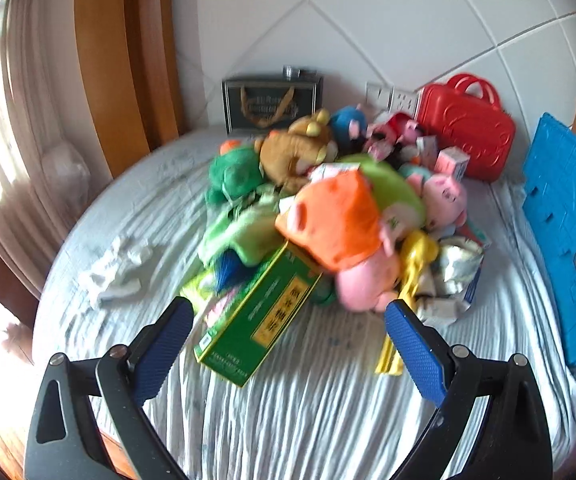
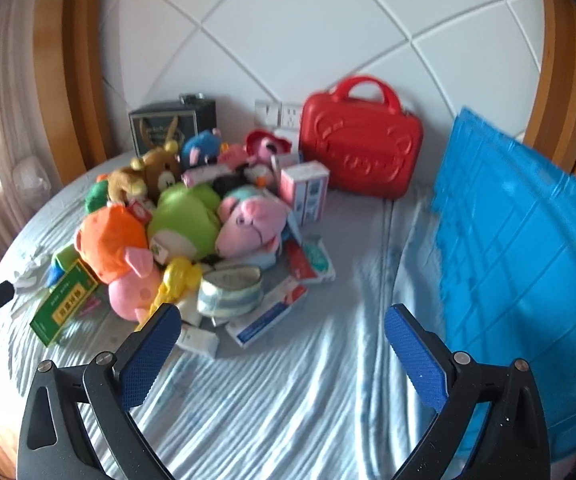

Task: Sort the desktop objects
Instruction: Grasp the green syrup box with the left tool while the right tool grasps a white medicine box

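Both my tools, left tool (image 1: 288,332) and right tool (image 2: 281,330), hang spread and empty over the bed (image 2: 308,400). The toy-and-box pile (image 2: 191,232) sits mid-bed; tugging the green box (image 1: 257,316) beneath the plush risks toppling it.

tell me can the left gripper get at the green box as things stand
Probably yes. The left gripper is open and the green box lies right ahead between its fingers, its near end bare on the sheet. Only the far end is tucked under the orange and pink plush.
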Available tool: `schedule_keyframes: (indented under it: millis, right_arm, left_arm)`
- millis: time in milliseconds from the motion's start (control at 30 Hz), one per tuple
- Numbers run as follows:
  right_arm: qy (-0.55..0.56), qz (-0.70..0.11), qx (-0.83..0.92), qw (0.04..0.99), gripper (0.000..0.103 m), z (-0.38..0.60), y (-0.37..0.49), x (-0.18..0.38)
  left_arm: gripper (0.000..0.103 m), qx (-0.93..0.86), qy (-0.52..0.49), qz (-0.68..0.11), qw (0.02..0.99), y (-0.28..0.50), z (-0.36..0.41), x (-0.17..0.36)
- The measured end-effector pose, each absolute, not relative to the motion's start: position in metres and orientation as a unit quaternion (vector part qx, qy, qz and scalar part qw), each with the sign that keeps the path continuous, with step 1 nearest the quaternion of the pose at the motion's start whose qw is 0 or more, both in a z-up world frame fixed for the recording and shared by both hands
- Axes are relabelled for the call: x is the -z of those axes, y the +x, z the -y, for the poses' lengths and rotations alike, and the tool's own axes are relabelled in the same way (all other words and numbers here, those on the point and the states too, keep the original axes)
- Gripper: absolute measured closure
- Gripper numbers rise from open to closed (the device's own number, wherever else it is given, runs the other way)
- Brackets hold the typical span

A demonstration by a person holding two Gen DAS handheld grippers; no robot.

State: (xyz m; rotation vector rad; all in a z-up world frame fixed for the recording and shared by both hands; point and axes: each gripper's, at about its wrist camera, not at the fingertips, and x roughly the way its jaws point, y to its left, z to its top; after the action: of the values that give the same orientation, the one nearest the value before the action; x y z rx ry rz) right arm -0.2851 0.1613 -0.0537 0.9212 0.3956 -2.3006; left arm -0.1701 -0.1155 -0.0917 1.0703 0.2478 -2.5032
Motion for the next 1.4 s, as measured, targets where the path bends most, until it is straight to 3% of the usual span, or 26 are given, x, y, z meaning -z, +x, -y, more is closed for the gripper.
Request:
schedule_keyframes:
  millis: [567,700,800,833,1400]
  right_arm:
    - [0.477,-0.164,0.811,0.295,0.000,-0.100,-0.299,0.189]
    - [0.492,-0.168,0.800,0.299,0.009,-0.089,-0.300,0.206]
    - [0.503,-0.166,0.792,0.304,0.022,-0.080,-0.303,0.216]
    - [0.505,-0.163,0.790,0.307,0.022,-0.077,-0.304,0.218]
    - [0.524,-0.174,0.763,0.336,0.022,-0.027,-0.306,0.243]
  left_arm:
    - [0.008,0.862,0.470,-0.036,0.185,-0.229,0.167,0.194]
    - [0.008,0.859,0.478,-0.034,0.182,-0.244,0.173,0.201]
    - [0.027,0.857,0.488,-0.063,0.154,-0.249,0.173,0.202]
    - [0.029,0.855,0.491,-0.067,0.151,-0.250,0.172,0.202]
    - [0.034,0.838,0.515,-0.077,0.162,-0.239,0.167,0.214]
